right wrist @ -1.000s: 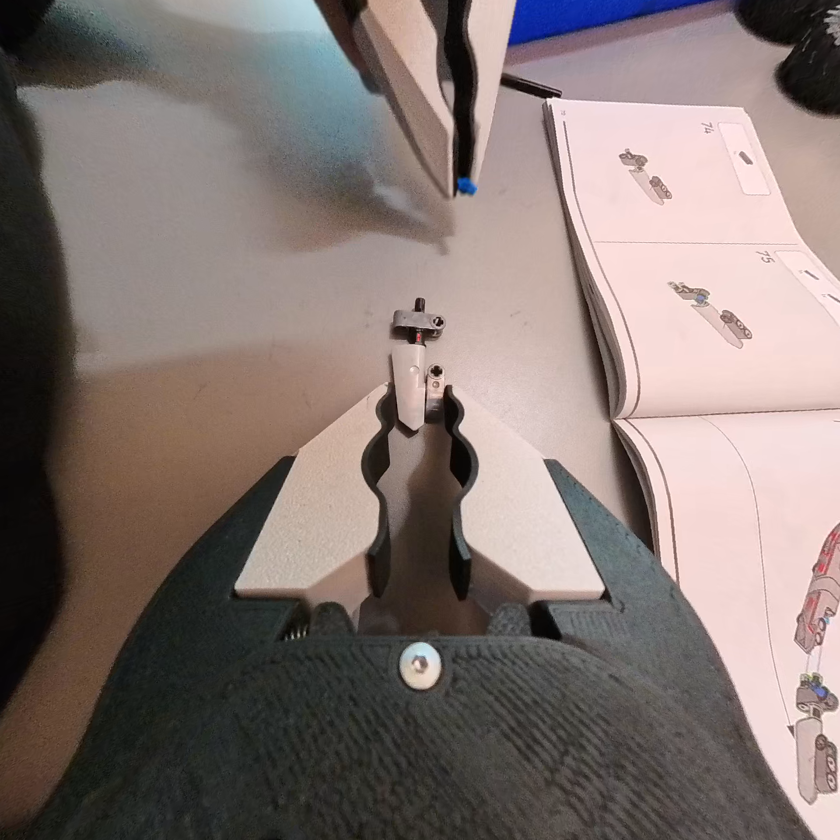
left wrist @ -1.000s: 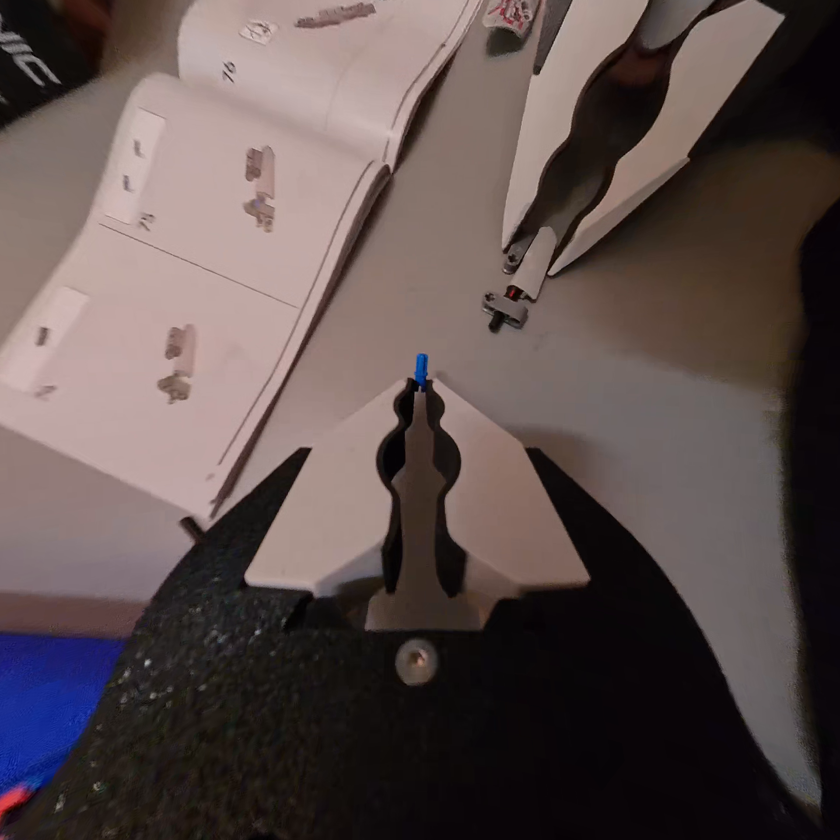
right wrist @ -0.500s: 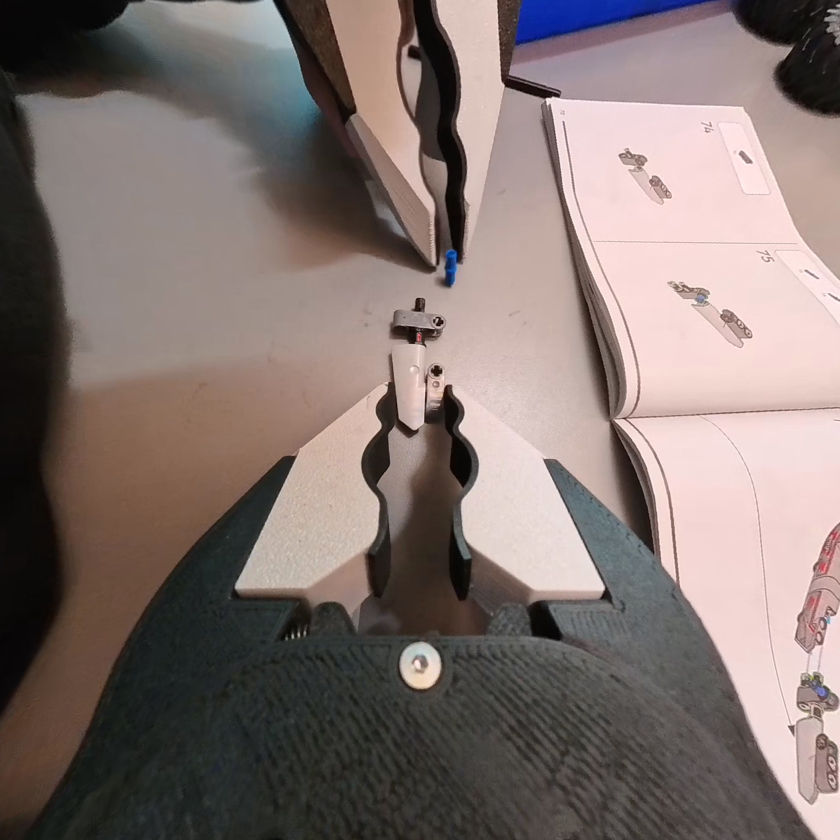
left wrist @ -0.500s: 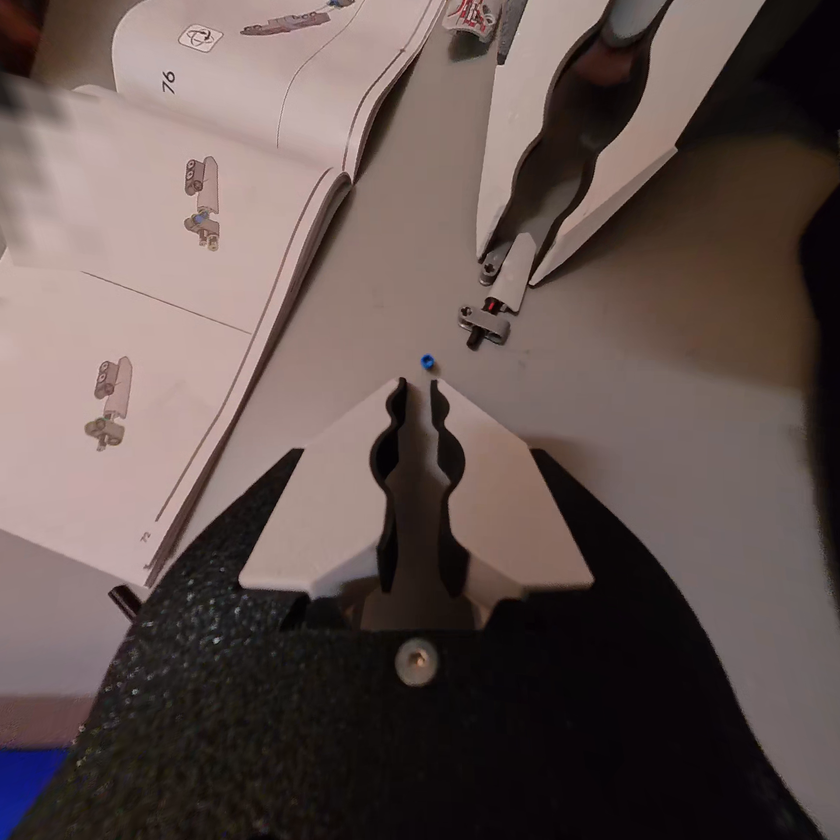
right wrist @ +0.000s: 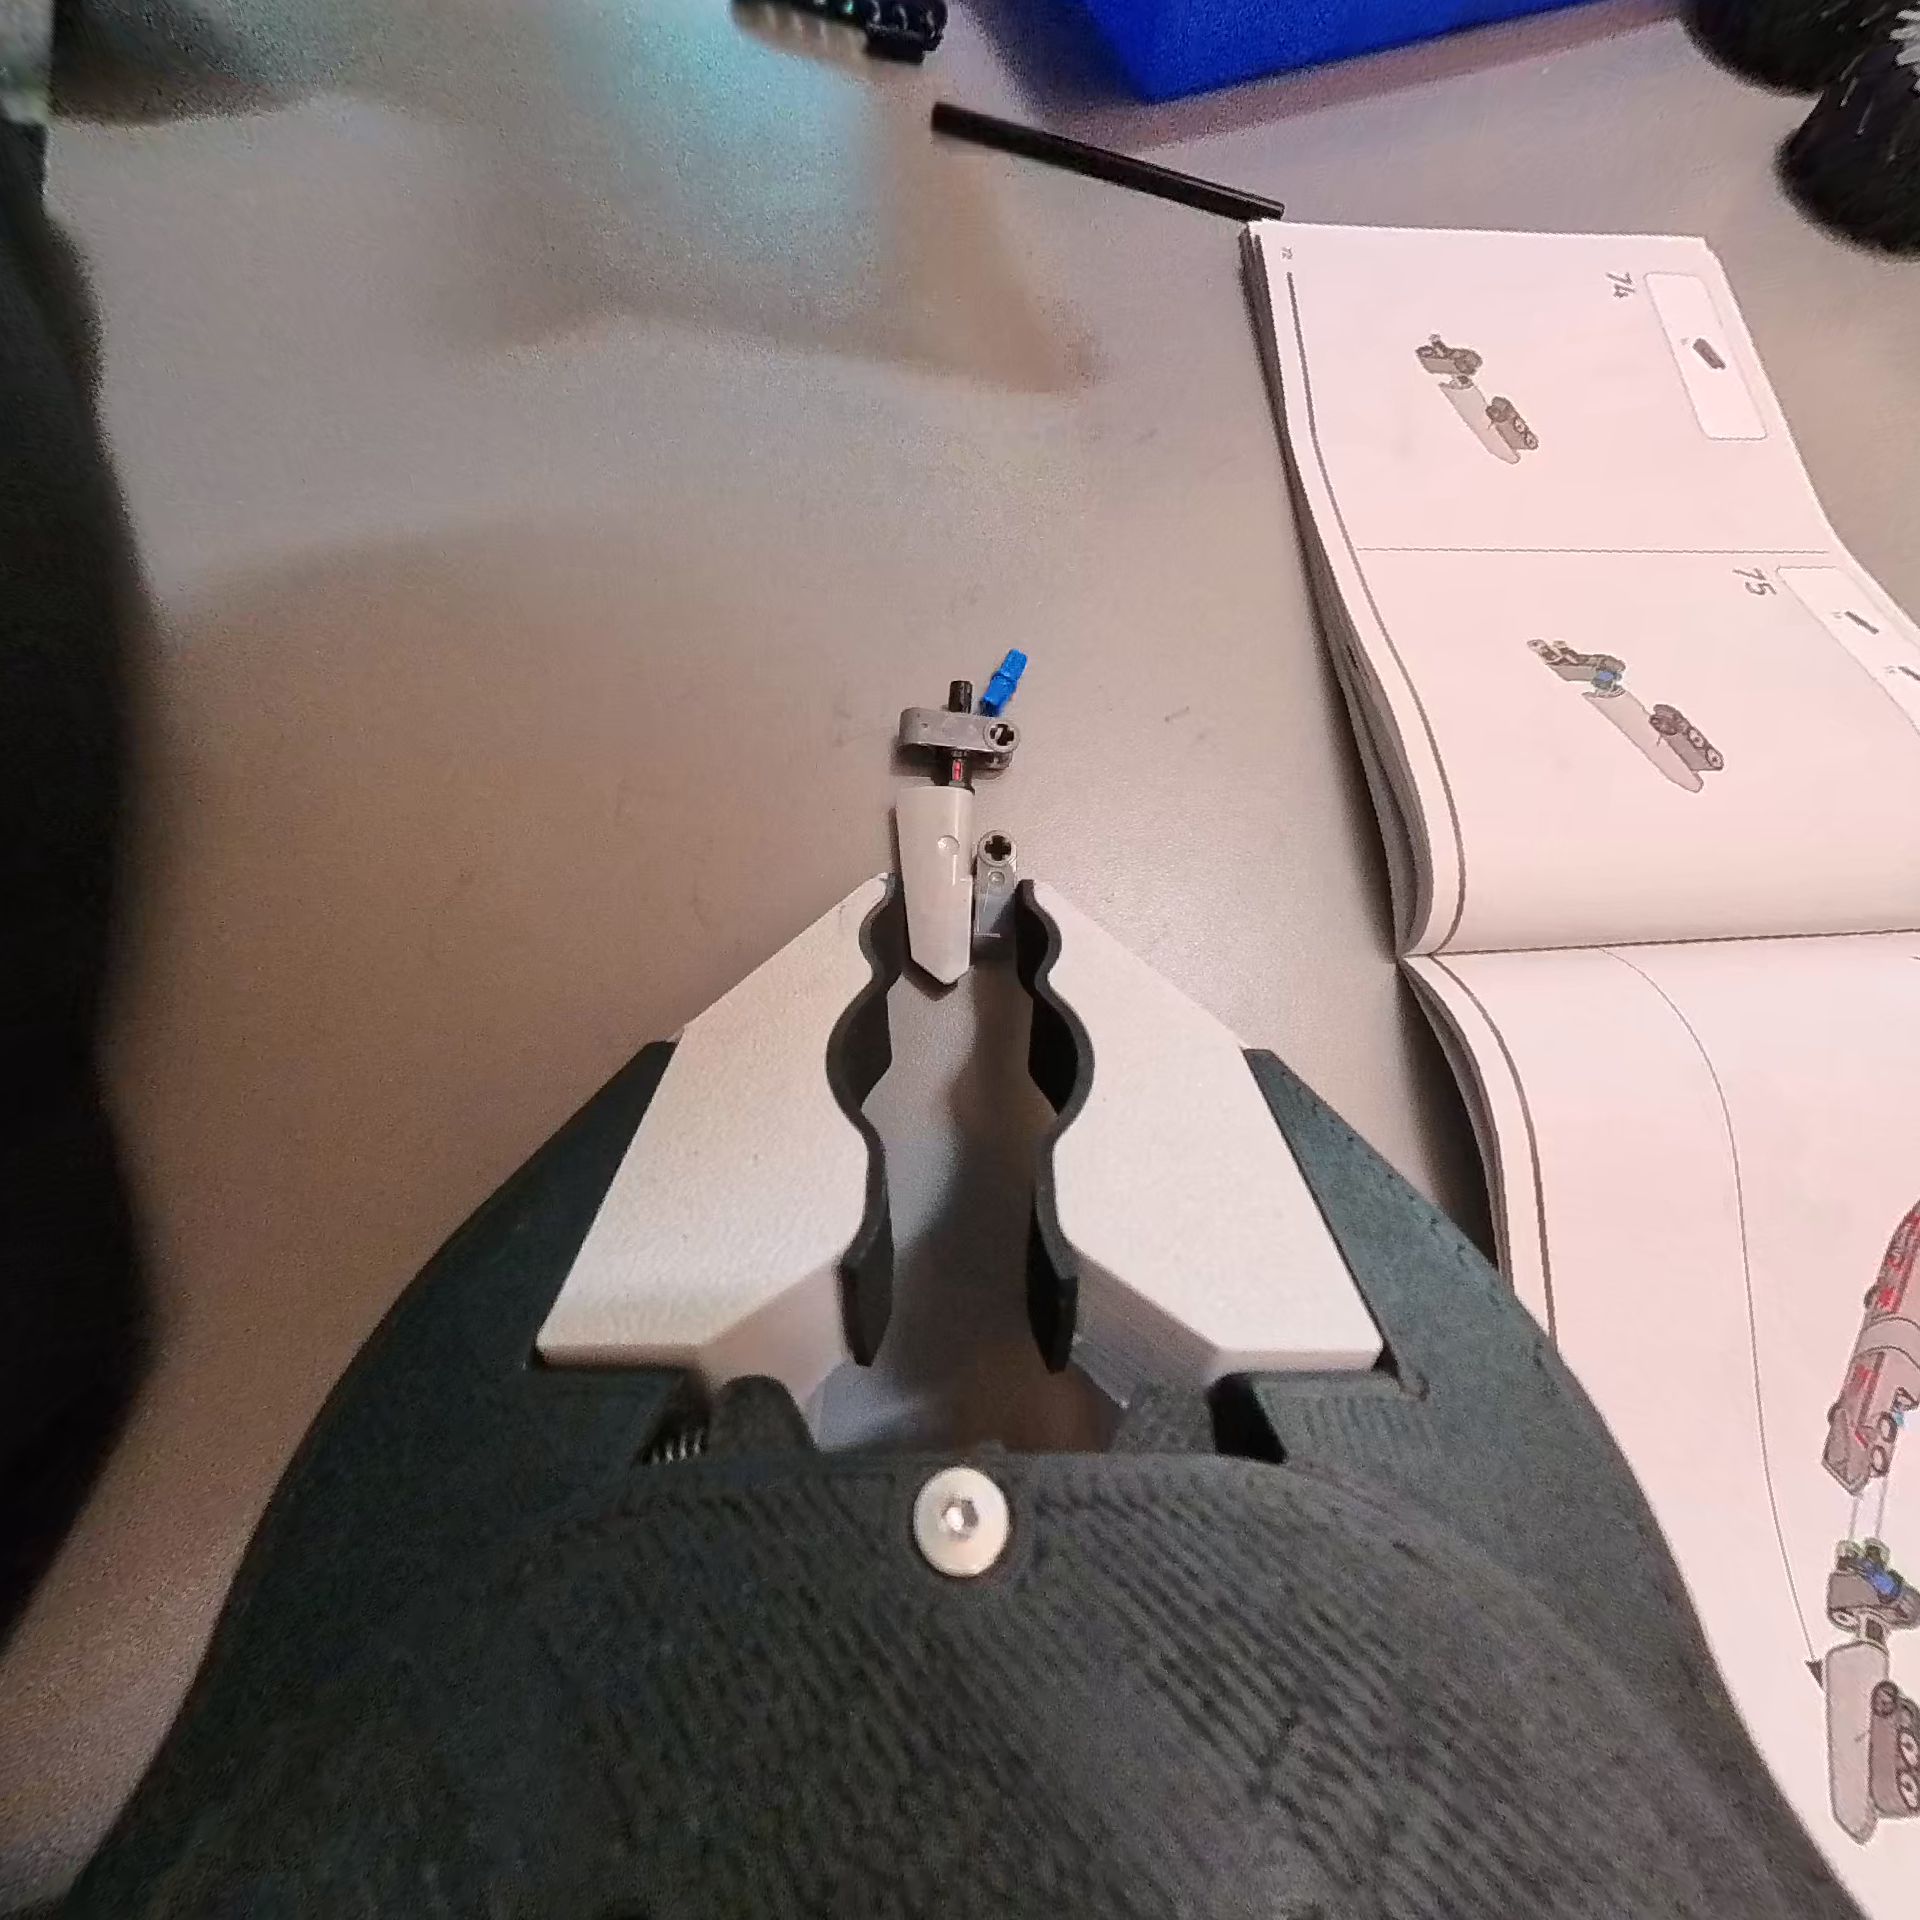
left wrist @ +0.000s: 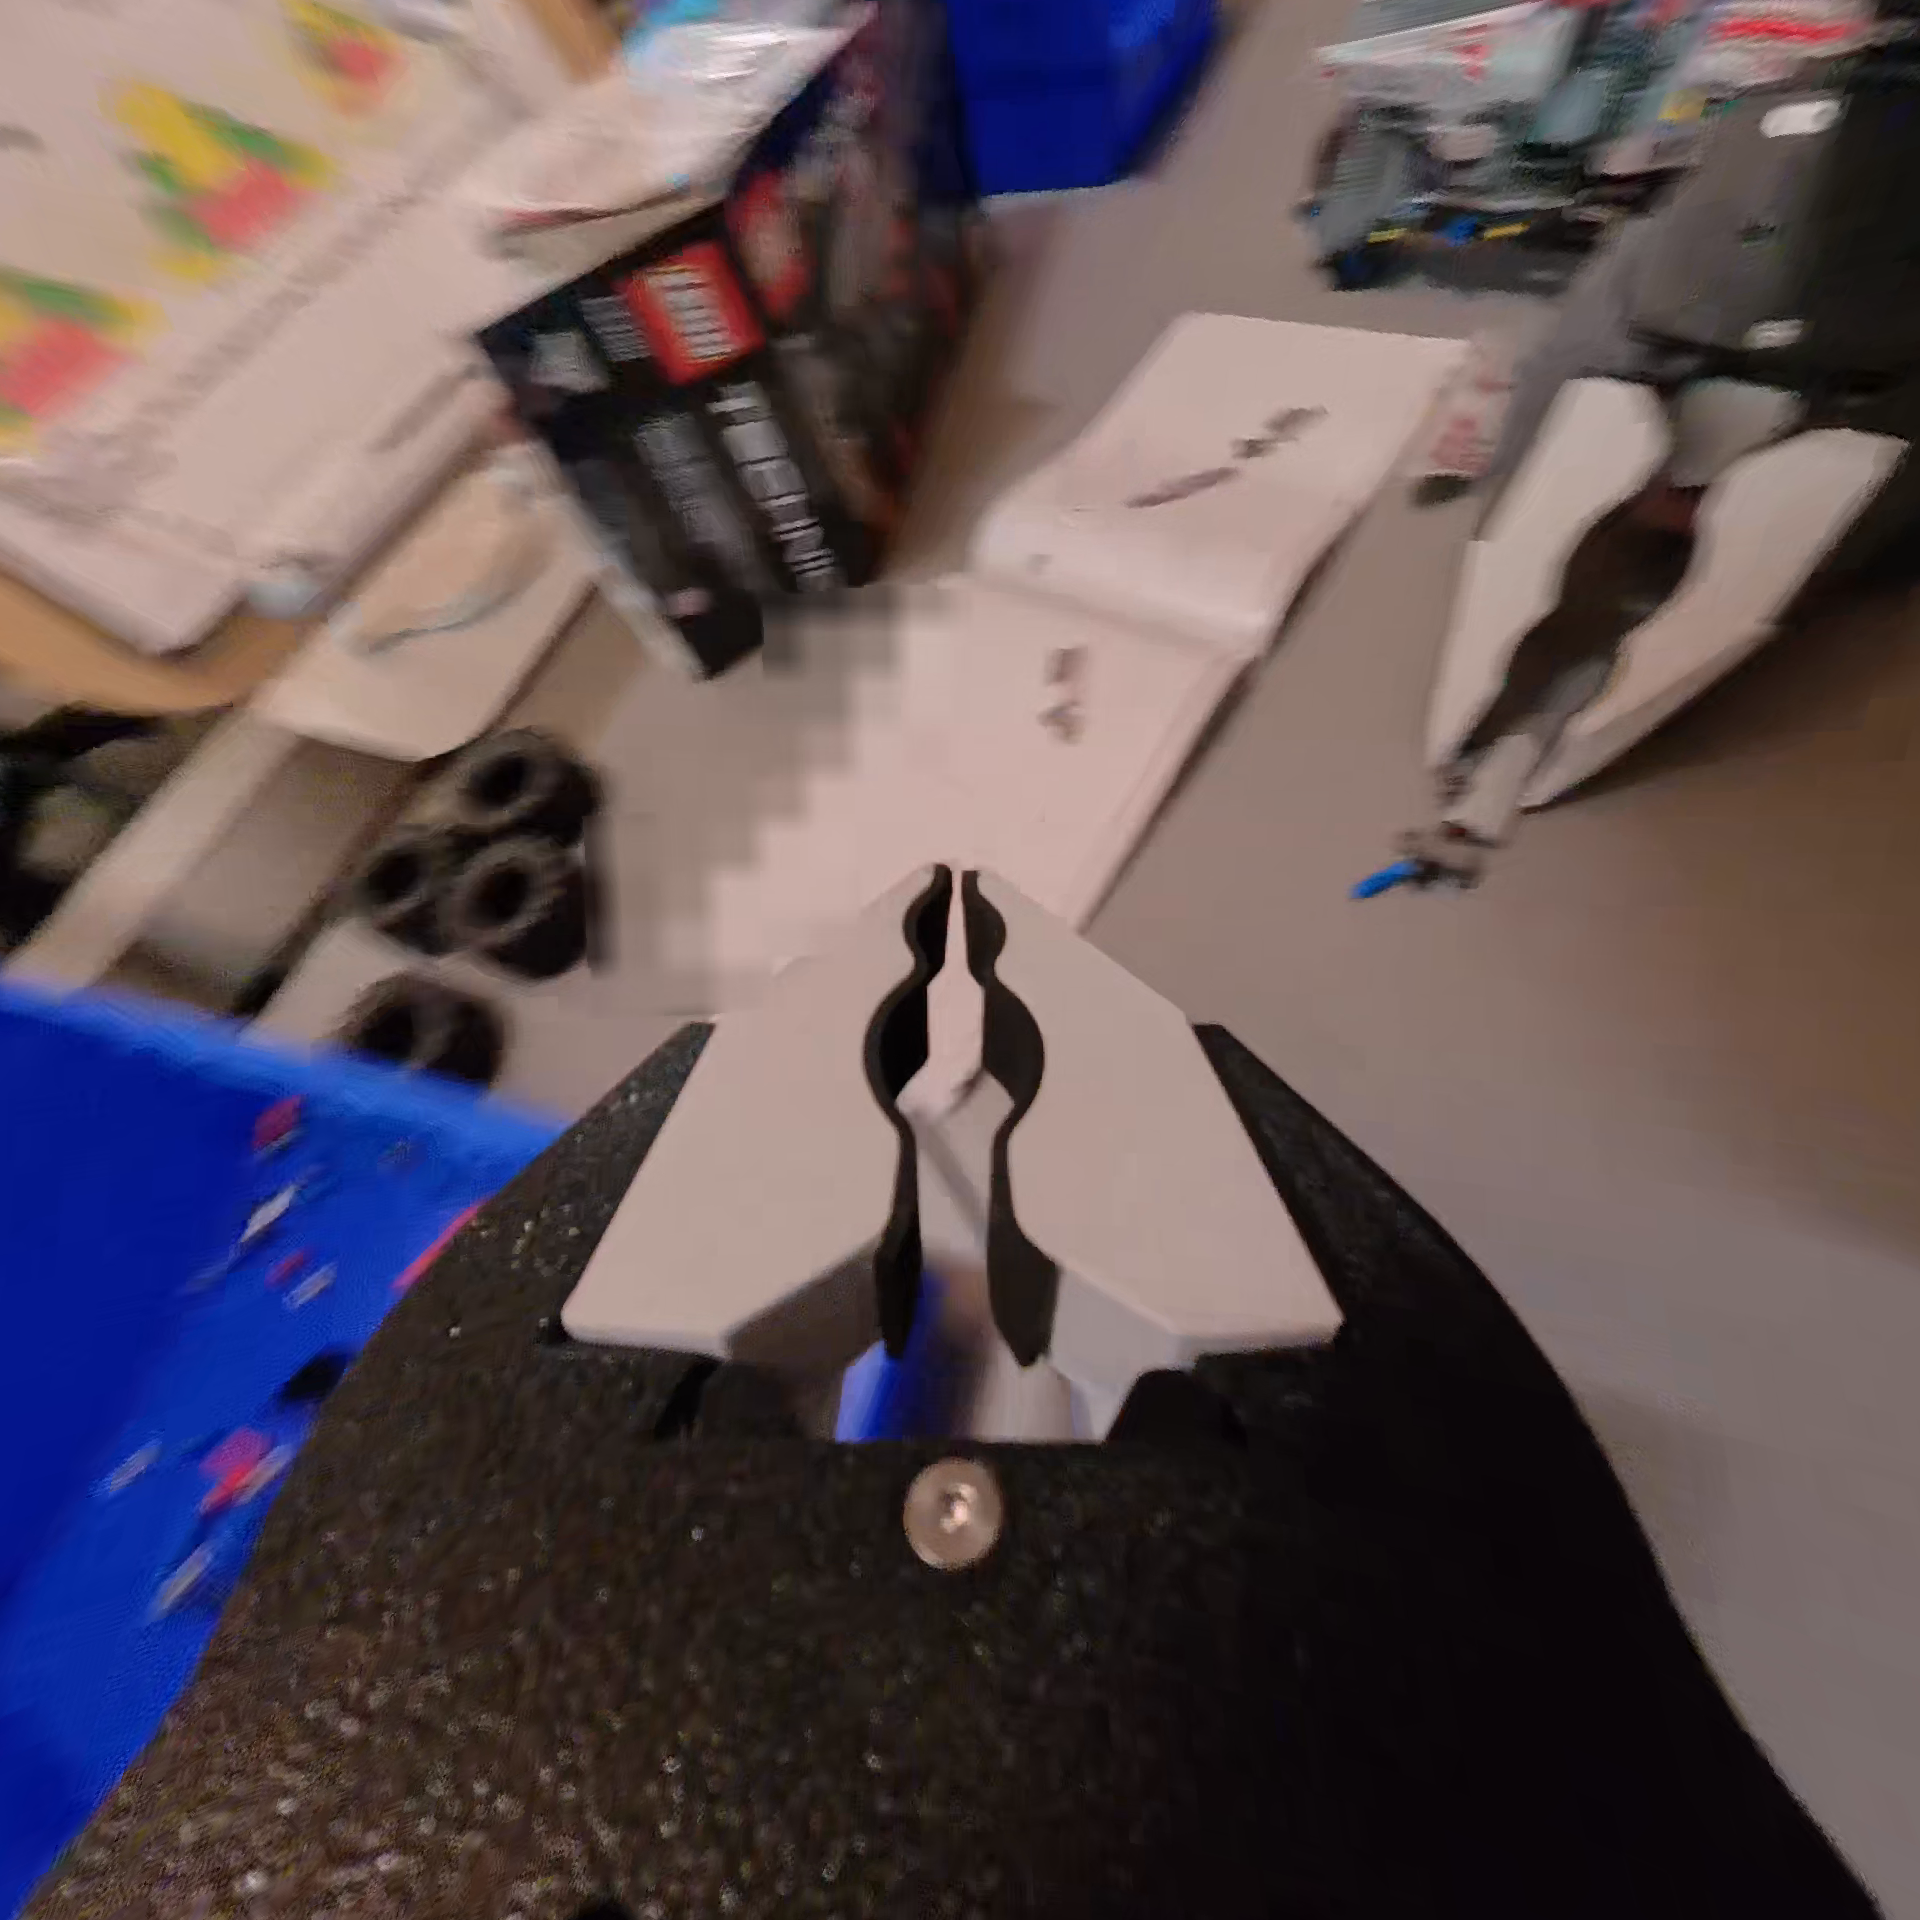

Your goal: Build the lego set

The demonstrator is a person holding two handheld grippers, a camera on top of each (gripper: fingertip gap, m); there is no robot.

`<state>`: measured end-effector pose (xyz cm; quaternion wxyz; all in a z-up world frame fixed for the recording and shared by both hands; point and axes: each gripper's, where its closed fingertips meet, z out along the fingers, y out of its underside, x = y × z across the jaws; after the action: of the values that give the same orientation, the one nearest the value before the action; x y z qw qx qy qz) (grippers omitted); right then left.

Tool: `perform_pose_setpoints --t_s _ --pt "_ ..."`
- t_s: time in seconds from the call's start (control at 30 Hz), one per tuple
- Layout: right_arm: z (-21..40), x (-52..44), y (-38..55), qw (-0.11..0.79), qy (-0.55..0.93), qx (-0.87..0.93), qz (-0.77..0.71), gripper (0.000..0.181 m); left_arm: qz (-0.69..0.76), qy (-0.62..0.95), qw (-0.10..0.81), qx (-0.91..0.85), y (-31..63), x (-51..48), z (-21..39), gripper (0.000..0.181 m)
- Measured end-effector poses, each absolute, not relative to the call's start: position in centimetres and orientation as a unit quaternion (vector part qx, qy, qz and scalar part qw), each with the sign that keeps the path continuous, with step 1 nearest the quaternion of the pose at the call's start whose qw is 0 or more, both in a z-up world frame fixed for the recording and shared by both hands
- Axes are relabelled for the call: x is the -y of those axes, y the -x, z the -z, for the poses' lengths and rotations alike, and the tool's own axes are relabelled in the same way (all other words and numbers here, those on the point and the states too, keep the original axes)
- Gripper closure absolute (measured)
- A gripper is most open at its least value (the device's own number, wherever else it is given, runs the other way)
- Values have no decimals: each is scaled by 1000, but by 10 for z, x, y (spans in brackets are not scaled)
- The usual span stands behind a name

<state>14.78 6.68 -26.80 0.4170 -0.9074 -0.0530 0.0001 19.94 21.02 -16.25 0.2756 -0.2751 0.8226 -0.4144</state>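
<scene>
My right gripper (right wrist: 951,894) is shut on a small grey lego assembly (right wrist: 935,883), a light grey panel with a dark grey connector (right wrist: 956,732) at its far end, resting low on the grey table (right wrist: 520,623). A blue pin (right wrist: 1003,681) lies loose on the table, just beyond the connector. My left gripper (left wrist: 954,878) is shut and empty, raised and well to the left of the pin (left wrist: 1387,881). The right gripper also shows in the left wrist view (left wrist: 1496,769). That view is blurred.
An open instruction booklet (right wrist: 1558,623) lies to the right of the assembly. A black rod (right wrist: 1101,161) lies beyond it. A blue bin of small parts (left wrist: 156,1247), several black tyres (left wrist: 488,873) and a black set box (left wrist: 748,416) are on the left. There is about 20 centimeters between the tips of the two grippers. The pin (left wrist: 1387,881) sits 5 centimeters or so from the ends of my right fingers.
My left gripper let go of the blue pin beside the assembly, then pulled up and away to the left and closed. The right gripper has kept still with the assembly.
</scene>
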Motion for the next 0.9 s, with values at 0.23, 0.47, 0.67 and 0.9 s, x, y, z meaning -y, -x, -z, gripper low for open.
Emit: perform_pose_setpoints --t_s 0.23,0.47,0.67,0.9 --pt "268 -66 -147 417 907 54 2 162 172 476 217 -835 -200 -382 193 177" --pt "268 -66 -148 417 908 48 -2 162 144 430 144 -879 -220 -390 237 178" --pt "268 -66 -149 417 907 51 7 162 122 380 109 -910 -235 -387 264 177" --pt "268 -67 -149 416 908 46 -5 162 132 373 112 -911 -244 -386 270 179"
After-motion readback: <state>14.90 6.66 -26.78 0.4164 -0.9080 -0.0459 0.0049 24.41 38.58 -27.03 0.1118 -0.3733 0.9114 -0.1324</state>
